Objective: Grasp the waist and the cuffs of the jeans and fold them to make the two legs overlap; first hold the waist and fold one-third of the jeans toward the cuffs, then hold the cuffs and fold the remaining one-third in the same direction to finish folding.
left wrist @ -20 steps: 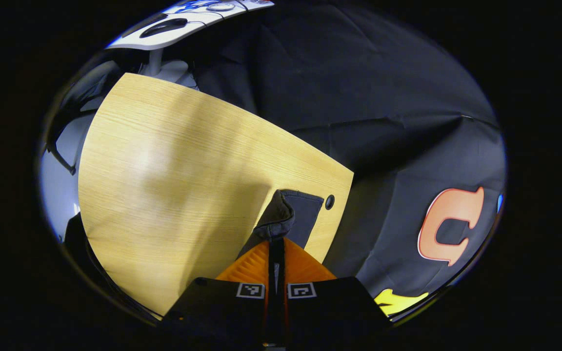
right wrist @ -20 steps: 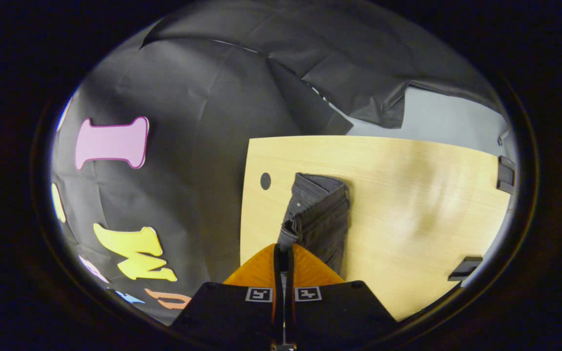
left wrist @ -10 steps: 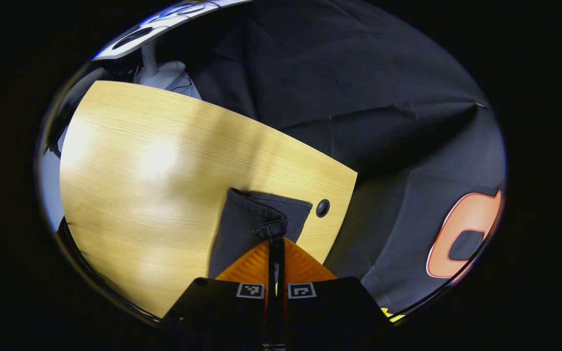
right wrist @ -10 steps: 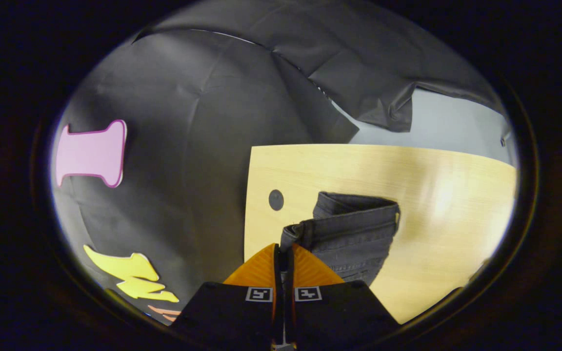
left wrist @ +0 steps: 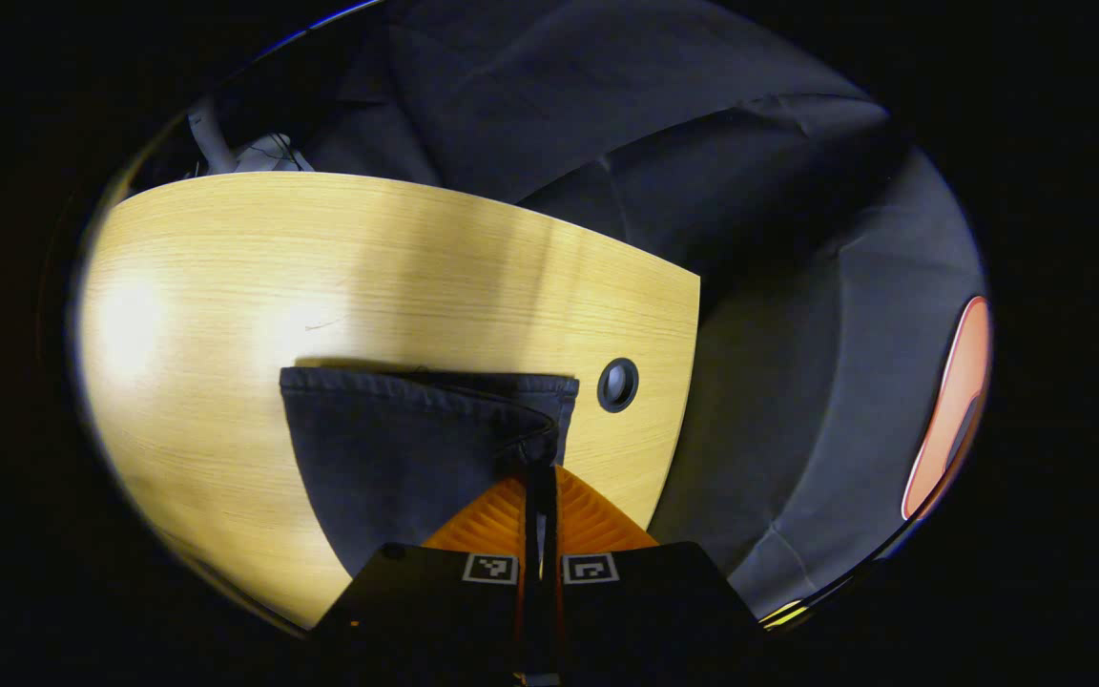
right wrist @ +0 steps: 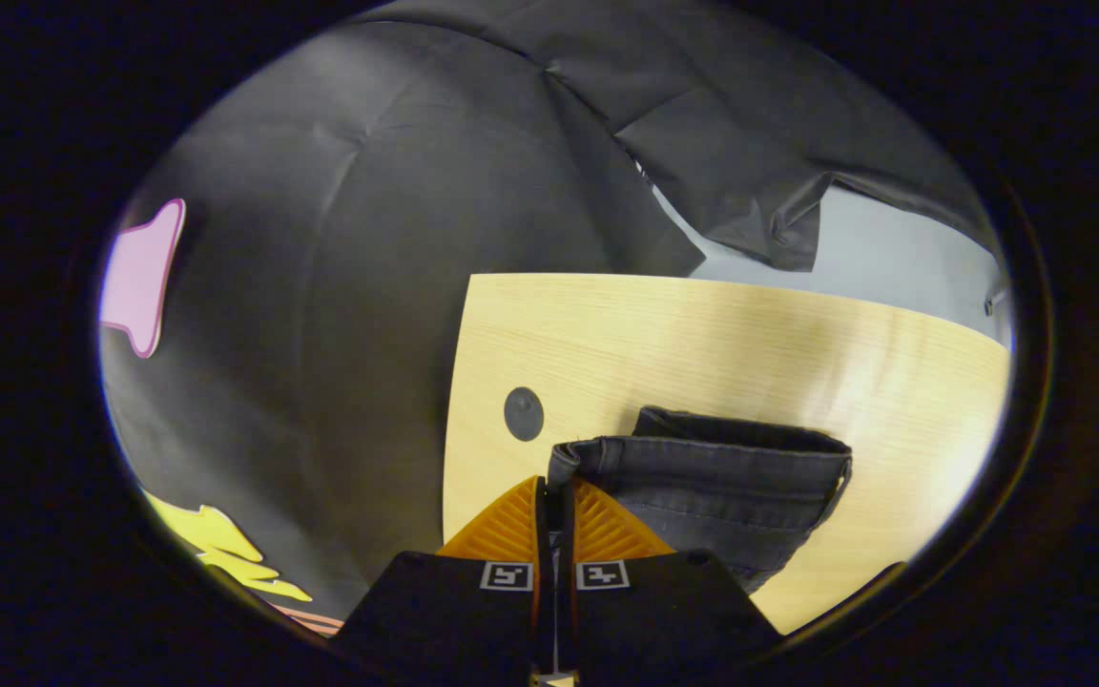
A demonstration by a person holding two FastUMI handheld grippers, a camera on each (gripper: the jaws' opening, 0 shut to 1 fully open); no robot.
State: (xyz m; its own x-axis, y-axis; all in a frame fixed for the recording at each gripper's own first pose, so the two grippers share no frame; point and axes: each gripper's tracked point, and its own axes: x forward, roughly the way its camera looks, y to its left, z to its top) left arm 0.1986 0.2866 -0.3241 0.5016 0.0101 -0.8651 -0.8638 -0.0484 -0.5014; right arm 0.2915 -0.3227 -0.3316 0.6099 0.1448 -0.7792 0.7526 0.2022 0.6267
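Observation:
Dark jeans lie on the light wooden table [left wrist: 368,258]. In the left gripper view the cuff end [left wrist: 397,448] spreads flat, its hem edge facing away from me. My left gripper [left wrist: 540,469] is shut on the right corner of that cuff, which bunches at the fingertips. In the right gripper view the waistband [right wrist: 721,472] runs across the table [right wrist: 702,334] to the right. My right gripper [right wrist: 557,480] is shut on the waistband's left corner. The part of the jeans under each gripper body is hidden.
A round black cable hole [left wrist: 617,385] sits in the table near its edge, just right of the cuff; it appears as the hole [right wrist: 523,413] left of the waistband. Black cloth wall hangs past the table edge. Bare wood stretches beyond the jeans.
Both grippers swung and came lower toward the table, still shut on the jeans. The cuff and waist ends, narrow and bunched before, now lie spread wide and flat.

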